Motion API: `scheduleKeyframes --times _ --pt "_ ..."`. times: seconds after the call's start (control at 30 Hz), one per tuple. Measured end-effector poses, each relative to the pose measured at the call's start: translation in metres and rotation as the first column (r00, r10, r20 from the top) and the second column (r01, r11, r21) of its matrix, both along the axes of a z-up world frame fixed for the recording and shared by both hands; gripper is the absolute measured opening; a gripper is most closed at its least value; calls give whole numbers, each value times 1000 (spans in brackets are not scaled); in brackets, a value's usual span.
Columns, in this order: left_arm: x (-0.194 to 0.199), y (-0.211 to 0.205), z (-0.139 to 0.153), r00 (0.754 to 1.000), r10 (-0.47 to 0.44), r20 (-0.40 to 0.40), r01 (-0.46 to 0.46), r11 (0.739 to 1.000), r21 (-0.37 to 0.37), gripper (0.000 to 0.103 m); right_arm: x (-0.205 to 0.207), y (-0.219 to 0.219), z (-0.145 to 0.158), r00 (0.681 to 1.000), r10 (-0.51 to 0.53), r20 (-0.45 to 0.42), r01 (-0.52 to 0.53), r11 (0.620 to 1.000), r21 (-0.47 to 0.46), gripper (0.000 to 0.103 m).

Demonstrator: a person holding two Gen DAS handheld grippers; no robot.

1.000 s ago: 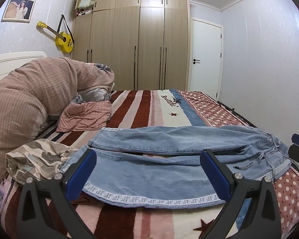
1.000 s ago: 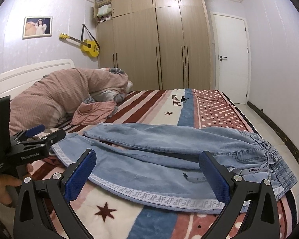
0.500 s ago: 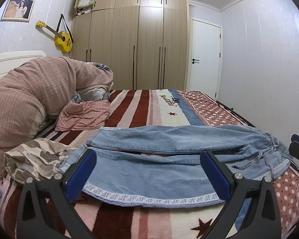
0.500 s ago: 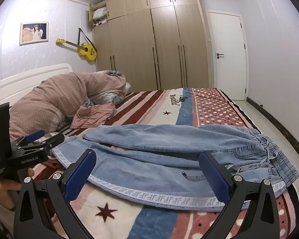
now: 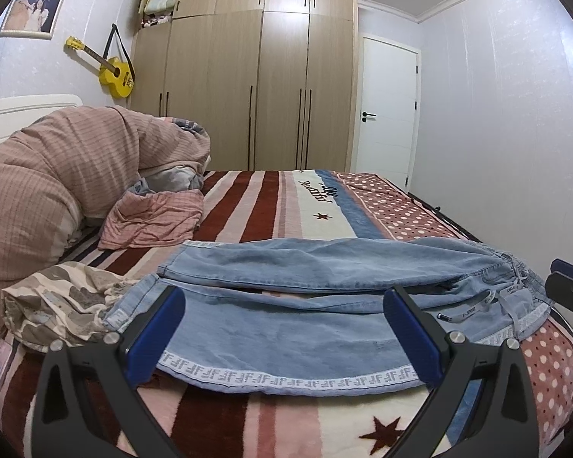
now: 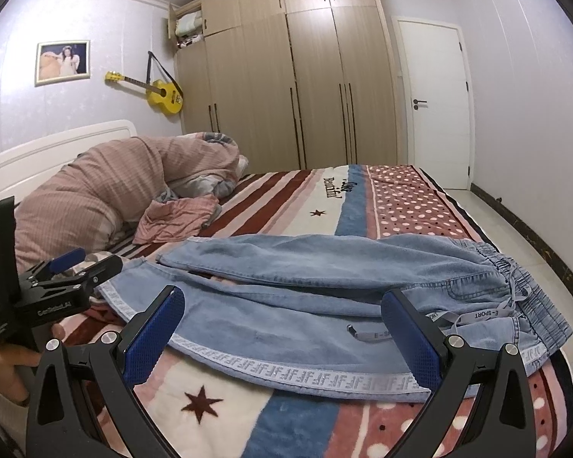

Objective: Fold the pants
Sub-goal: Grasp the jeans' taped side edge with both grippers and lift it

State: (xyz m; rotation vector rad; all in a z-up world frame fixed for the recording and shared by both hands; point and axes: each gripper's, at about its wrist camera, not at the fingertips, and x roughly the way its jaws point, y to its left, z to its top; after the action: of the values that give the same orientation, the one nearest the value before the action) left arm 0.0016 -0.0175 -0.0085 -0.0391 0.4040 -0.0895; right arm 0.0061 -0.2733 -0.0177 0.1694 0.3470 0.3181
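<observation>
While still spread flat and unfolded, pants [image 5: 286, 305] lie across the near part of the bed [image 5: 271, 206], on the striped blanket. Long axis crosswise to both cameras: waistband [image 6: 515, 286] with its drawstring to the right, leg cuffs [image 6: 141, 278] to the left, the two legs side by side with a narrow gap between them, trimmed side seam along the near edge.

Left claw [image 5: 286, 339] wide open, holding nothing, hanging above the near leg toward the cuff end. Right claw [image 6: 286, 339] equally spread, empty, above the near leg closer to the waistband. No contact with the denim visible from either.

Step in hand, by the look of it: the approach before the first fold, nothing gripped yet. Next move likely calls for lowering both claws to the near trimmed edge, left near the cuff, right near the waist, pinching one leg only, then carrying it over the far leg. Loose drawstring worth avoiding. Camouflage cloth [image 5: 57, 297] touching the cuff end could get caught up.
</observation>
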Motion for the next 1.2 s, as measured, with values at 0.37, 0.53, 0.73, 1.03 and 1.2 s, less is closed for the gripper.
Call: scheduleKeyframes --times 0.37,0.53,0.73,1.03,1.2 --pt "1 -2 -5 1000 -2 -13 2 1000 8 102 1 -7 -9 999 -9 -35 10 1000 25 102" --pt "12 12 -33 985 -65 -157 46 991 -126 102 5 -13 -25 996 3 -84 1 998 57 102" --pt "36 34 -113 924 -91 -372 1 972 -234 102 23 -33 -101 960 -5 -281 36 994 105 102" --pt "96 53 -137 919 -163 -358 16 925 -380 100 76 -58 -152 913 24 -407 94 959 268 103" --pt "119 74 -136 897 -99 -431 -108 896 -430 73 93 -72 -150 890 -13 -456 182 927 327 92"
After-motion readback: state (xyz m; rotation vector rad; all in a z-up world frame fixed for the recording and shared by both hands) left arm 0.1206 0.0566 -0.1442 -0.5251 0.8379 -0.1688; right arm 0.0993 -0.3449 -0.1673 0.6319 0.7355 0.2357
